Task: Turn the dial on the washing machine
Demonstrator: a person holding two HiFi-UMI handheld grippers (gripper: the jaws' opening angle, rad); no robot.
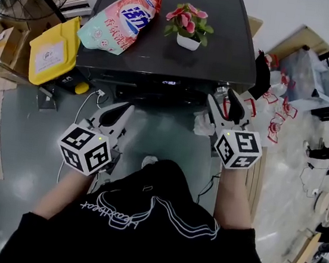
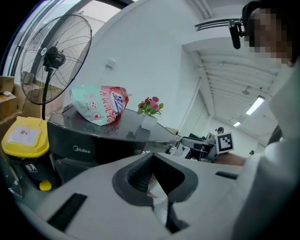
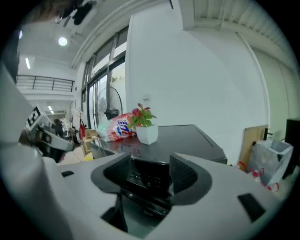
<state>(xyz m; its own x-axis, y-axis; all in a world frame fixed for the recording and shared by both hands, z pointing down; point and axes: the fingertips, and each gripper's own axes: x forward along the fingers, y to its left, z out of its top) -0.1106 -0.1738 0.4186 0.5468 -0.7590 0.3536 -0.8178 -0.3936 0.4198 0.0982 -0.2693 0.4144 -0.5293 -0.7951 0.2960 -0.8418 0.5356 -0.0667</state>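
Jaws of right gripper [image 1: 221, 102] apart; pot [image 1: 188, 42] holds flowers [image 1: 188, 17] (on washer [image 1: 230, 40]).

Glossy black washing machine top [image 1: 224, 39], two things on it
A pink-and-mint plastic detergent pouch [image 1: 122, 20] lies flat toward the left rear corner; a small white pot of pink flowers [image 1: 189, 29] stands upright just beside it, on its right.

Bright, even light given by windows [image 3: 105, 70] and ceiling strips [image 2: 256, 106]; soft sheen on washing machine top [image 1: 224, 39]; gripper views bowed, blackened at corners, near parts blurred.
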